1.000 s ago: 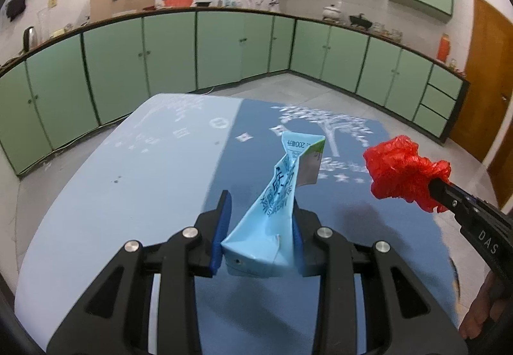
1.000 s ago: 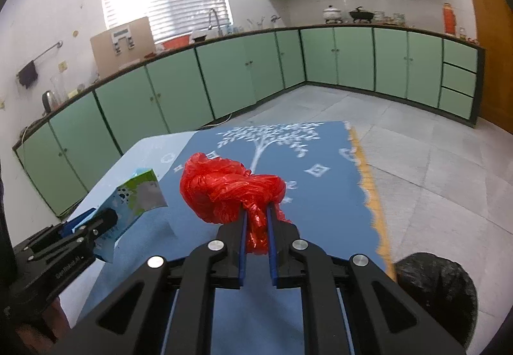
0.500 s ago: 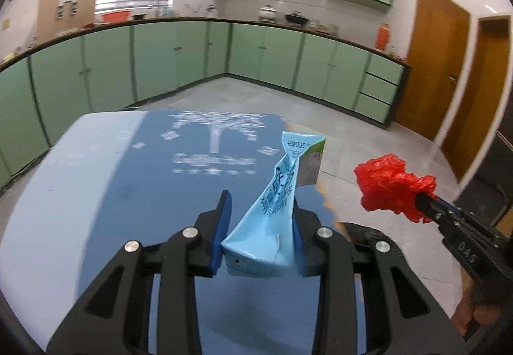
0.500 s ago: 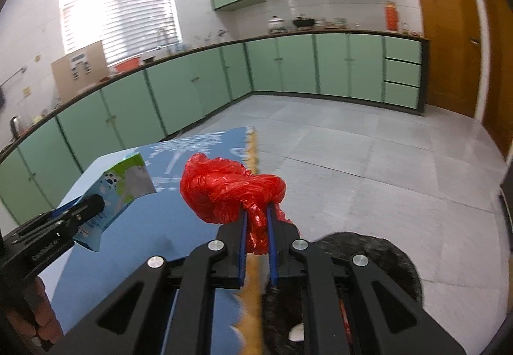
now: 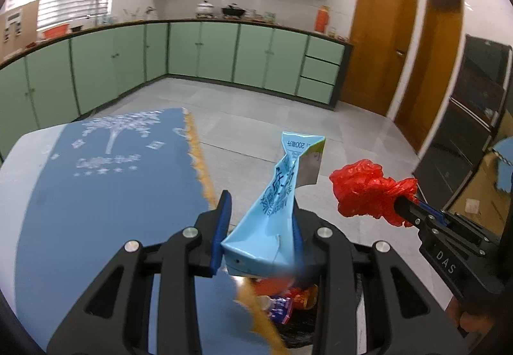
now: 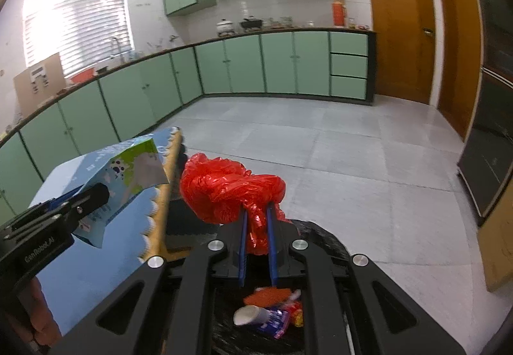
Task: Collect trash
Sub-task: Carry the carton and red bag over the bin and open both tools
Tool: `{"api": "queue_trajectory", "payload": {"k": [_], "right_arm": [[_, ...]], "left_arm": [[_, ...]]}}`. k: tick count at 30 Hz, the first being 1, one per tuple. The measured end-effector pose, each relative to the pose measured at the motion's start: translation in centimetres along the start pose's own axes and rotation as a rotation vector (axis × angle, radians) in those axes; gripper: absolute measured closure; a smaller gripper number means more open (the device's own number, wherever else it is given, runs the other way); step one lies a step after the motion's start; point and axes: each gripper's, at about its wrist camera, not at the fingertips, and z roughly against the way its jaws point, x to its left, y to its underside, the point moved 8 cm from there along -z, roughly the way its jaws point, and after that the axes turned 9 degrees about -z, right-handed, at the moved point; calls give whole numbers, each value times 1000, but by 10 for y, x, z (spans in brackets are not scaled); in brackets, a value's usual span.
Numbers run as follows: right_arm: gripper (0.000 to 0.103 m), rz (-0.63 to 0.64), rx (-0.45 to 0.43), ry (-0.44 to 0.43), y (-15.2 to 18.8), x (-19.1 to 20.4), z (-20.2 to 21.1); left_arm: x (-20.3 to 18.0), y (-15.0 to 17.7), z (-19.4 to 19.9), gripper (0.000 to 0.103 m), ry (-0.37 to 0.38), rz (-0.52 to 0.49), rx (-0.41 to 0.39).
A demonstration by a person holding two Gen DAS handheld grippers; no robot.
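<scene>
Left gripper (image 5: 259, 235) clamps flattened carton (image 5: 275, 214); right gripper (image 6: 256, 238) pinches red bag (image 6: 229, 191). Bin (image 6: 323, 239) directly below right gripper, off counter edge (image 6: 162, 204); carton nearly over it.

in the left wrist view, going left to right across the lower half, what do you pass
blue tablecloth → left gripper shut on the crushed carton → red bag → right gripper
</scene>
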Motion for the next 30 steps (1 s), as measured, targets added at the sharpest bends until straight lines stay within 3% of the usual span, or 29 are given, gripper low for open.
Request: {"api": "queue_trajectory", "payload": {"k": [10,22,30], "right_arm": [[92,-31,20,81,16,-46,-1],[91,-67,51,80,30,-63,-16],[71,-54,51,79,33,-66,-17]], "left_arm": [[-49,14,-40,71,76,-59,62],[-59,21,-58,71,83,-81,73],[-60,18,-59,64,77,-79,74]]}}
